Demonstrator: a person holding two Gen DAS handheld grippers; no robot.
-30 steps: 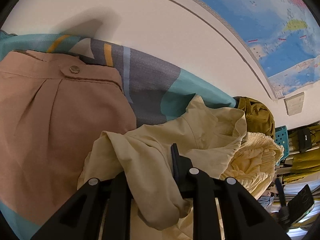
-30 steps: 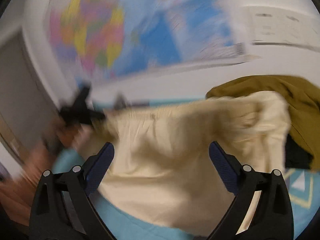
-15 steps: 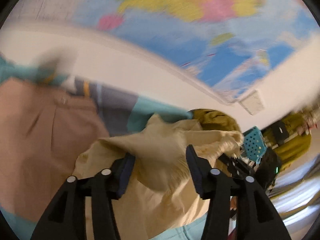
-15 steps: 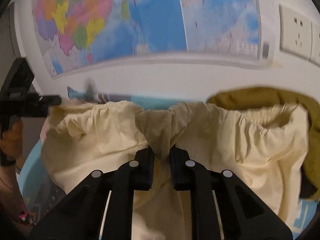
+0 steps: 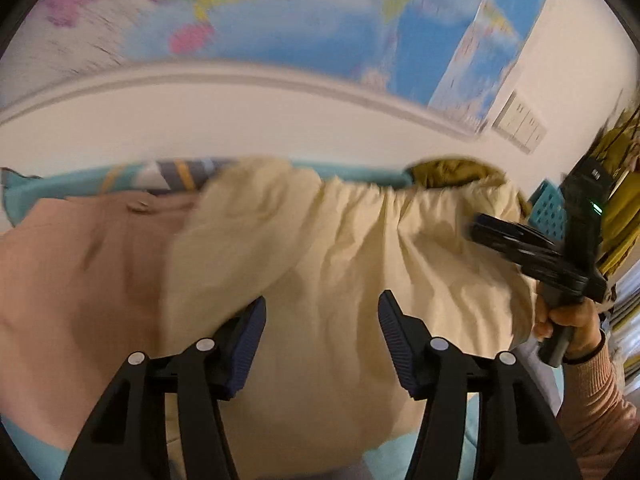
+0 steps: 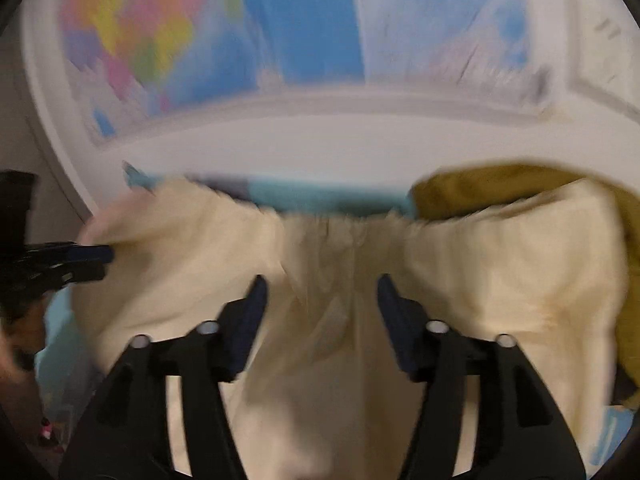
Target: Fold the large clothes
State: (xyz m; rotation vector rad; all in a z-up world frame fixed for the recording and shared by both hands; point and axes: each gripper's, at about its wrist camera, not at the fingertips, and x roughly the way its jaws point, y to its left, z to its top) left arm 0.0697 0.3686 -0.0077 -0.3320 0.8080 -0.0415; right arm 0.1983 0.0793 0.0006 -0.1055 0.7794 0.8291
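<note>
Garments three: cream [image 5: 360,248], pink [image 5: 80,264], olive [image 5: 452,170]. Hand-held grippers two: left [image 5: 322,320], right [image 6: 320,296].

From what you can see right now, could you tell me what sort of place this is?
Probably a bedroom at home: clothes lie on a patterned bedsheet, a world map hangs on the wall, and wall sockets sit beside it.

A teal patterned bedcover [image 5: 360,174] carried cream trousers [image 5: 360,248] ahead of the tongs, pink trousers [image 5: 80,272] left, an olive garment [image 6: 480,188] right.
</note>
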